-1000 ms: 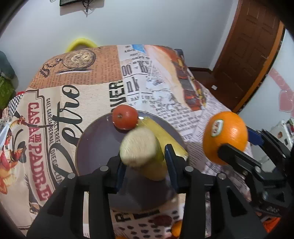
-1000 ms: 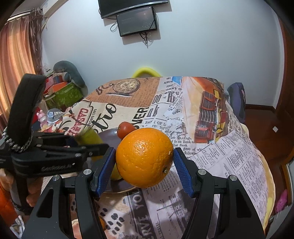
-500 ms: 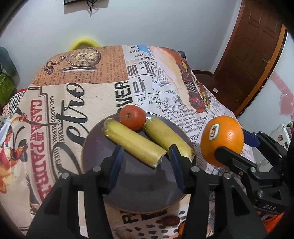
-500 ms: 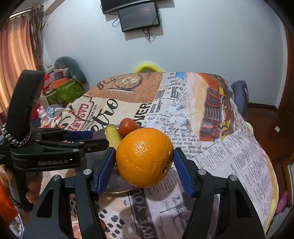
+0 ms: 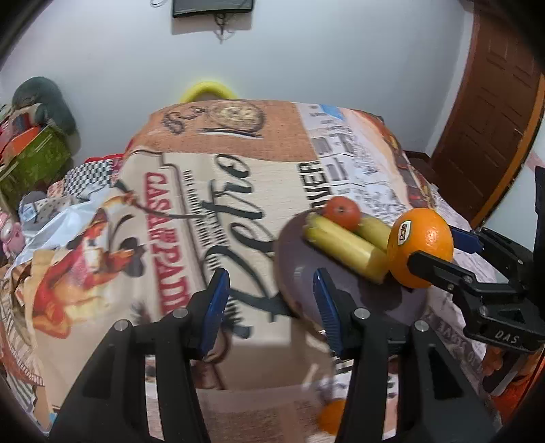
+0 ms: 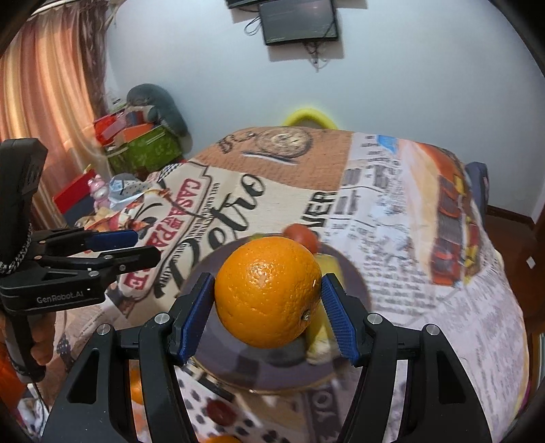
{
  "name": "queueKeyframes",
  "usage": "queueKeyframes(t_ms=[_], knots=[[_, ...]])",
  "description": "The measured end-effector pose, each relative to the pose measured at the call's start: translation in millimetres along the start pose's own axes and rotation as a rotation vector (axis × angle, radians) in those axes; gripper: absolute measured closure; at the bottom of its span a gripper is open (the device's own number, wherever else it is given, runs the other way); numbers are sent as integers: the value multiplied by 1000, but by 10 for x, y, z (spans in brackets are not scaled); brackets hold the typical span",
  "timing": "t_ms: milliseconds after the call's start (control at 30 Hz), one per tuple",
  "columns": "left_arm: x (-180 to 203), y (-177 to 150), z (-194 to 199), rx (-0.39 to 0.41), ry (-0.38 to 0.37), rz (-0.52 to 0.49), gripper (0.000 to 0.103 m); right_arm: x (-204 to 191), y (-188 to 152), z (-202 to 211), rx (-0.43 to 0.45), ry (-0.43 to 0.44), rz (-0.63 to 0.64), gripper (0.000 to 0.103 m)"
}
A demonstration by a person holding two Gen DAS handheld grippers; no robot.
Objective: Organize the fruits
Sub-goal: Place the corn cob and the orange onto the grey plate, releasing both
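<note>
A surface point(image 5: 238, 191) draped in a cloth printed with newspaper text, large lettering and a pocket-watch picture fills both views. The landmark here is a dark round plate point(image 5: 296, 259) that sits on this surface toward its near right part.

Behind the surface, well beyond the plate, a pale wall carries a dark screen point(image 6: 299, 22). A brown door point(image 5: 494, 102) stands far to the plate's right, and boxes and bags point(image 6: 143, 146) are piled far to its left.

The left tool point(image 5: 270, 303) hangs above the plate's near left edge, its blue-padded jaws parted and gripping nothing; only cloth and the plate's rim show between them. The right tool point(image 6: 267, 310) hovers over the plate with its blue pads pressed against both sides of an orange point(image 6: 269, 291), which it holds in the air above the plate's near right part. The orange bears a small sticker.

On the plate's far side lie two yellow bananas point(image 5: 340, 243) side by side. A small red tomato point(image 5: 341, 212) rests against them at the plate's far rim.

Near the plate's front edge, another orange fruit point(image 5: 330, 421) shows low down, blurred.
</note>
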State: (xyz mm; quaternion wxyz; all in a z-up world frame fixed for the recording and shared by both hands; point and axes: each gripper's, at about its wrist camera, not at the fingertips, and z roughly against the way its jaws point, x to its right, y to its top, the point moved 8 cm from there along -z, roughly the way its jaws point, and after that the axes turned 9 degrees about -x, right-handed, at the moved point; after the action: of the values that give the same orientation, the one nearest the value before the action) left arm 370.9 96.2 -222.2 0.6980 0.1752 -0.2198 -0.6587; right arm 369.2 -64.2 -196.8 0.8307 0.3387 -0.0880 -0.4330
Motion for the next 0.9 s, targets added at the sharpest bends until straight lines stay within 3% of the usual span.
queueKeyframes(t_ms=[300,600,733,900], knots=[[-442,-100,-71,-2,-1,63,52,-321,187,-404,-79,-3,93,42],[-590,-169,-140,-17,-6,92,52,-450,187,-816,-189,18,98,42],[-574,-197,-124,-13,-11,91,49,-405,210,-808,-202,31,67,41],[-498,-202,-74,-9,-10,80,49,-431,145,-689,-202,-29,120,41]])
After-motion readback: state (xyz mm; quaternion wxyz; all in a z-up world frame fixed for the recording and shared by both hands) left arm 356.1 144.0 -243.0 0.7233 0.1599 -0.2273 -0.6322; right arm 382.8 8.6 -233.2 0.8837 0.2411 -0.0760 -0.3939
